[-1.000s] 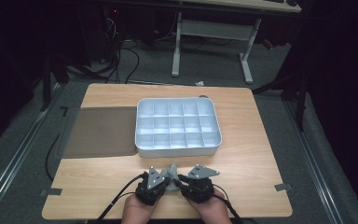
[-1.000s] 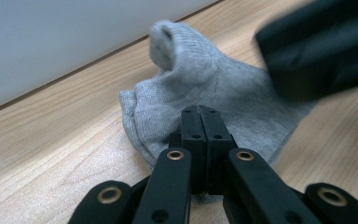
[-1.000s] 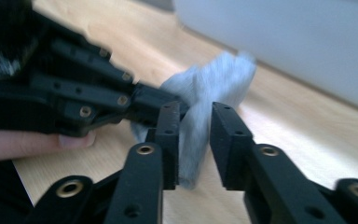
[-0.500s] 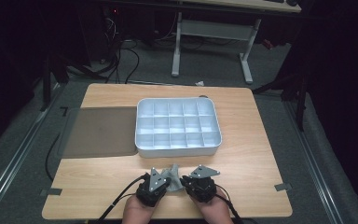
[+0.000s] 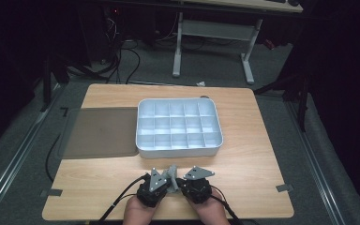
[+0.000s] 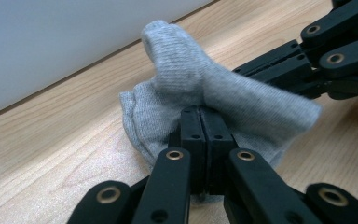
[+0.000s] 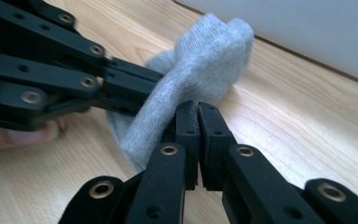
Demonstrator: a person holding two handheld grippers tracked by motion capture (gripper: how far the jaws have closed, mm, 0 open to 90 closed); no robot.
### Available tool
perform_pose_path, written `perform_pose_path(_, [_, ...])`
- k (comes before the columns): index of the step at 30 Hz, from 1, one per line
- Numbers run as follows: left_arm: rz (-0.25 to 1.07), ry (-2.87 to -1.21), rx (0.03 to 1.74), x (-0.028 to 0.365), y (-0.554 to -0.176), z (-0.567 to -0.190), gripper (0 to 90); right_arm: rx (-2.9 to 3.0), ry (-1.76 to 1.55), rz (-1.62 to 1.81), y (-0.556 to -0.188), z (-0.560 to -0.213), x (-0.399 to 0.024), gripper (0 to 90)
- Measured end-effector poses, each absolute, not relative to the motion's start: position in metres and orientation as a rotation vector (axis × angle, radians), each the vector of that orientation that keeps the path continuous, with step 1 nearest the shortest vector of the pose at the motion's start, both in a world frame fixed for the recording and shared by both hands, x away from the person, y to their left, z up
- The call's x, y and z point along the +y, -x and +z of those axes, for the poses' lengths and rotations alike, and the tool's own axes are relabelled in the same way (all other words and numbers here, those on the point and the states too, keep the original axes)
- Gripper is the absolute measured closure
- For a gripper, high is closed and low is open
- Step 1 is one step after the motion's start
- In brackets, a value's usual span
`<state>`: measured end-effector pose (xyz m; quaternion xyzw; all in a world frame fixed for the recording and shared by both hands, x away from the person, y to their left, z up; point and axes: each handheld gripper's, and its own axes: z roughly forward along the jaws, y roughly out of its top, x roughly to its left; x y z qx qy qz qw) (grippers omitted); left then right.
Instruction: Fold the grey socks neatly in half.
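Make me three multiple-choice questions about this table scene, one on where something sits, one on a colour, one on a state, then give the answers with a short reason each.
1. Where does the dark mat lie relative to the white compartment tray?
A. On the tray's left side
B. Inside the tray
C. On the tray's right side

2. What colour is the sock between the grippers?
A. Red
B. Grey
C. Black

3. What state is the left gripper in?
A. Wide open above the sock
C. Shut on the tray's rim
B. Shut on the sock

Answers: 1 A, the high view shows the mat against the tray's left edge. 2 B, both gripper views show grey knit fabric. 3 B, the left gripper view shows its fingers pressed together on the fabric.
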<state>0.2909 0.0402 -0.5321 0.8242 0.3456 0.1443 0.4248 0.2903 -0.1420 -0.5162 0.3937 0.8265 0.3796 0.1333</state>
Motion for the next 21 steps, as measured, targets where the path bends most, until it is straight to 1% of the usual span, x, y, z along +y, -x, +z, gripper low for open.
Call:
perform_pose_path(4, [0.369,-2.061,0.870,0.040,-0.291,-0.532,89.1,2.413,-1.117,1.098,-0.291,-0.508,-0.136,90.0])
perform_pose_path(11, [0.382,-2.063,0.874,0.039,-0.290,-0.532,88.9,2.412,-1.096,1.097,-0.289,-0.505,-0.133,90.0])
perform_pose_path(16, [0.349,-2.053,0.884,0.041,-0.292,-0.532,88.6,2.417,-1.077,1.112,-0.288,-0.503,-0.132,90.0])
perform_pose_path(21, [0.311,-2.029,0.898,0.044,-0.296,-0.532,86.1,2.407,-1.078,1.096,-0.290,-0.504,-0.134,90.0])
